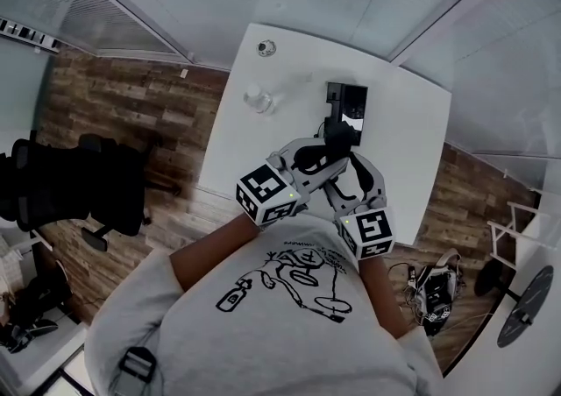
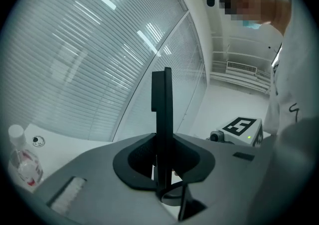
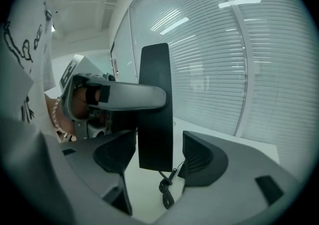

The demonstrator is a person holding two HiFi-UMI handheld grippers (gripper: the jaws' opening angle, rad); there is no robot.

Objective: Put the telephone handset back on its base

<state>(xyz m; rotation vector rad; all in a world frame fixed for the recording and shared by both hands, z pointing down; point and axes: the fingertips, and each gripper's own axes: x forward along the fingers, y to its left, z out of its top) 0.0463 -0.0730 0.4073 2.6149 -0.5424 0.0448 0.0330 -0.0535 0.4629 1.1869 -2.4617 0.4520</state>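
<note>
- My left hand-held gripper (image 2: 162, 169) is clamped tight on the black telephone handset (image 2: 162, 114). In the left gripper view the handset stands upright and edge-on between the jaws.
- My right hand-held gripper (image 3: 159, 155) has its jaws spread wide. The handset's lower end hangs in the gap, and I see clear space between it and the right pad, so this one has no grip.
- In the right gripper view the left gripper's grey jaw crosses the handset's upper part, and the cord (image 3: 167, 186) dangles below the handset.
- From the head view both grippers meet over the white table (image 1: 412, 131), with the handset in the air between them.
- The telephone base (image 1: 346, 109) lies on the table just beyond the gripper tips, and the handset is not on it.
- A clear bottle (image 1: 258, 99) stands to the left of the base, well apart from it.
</note>
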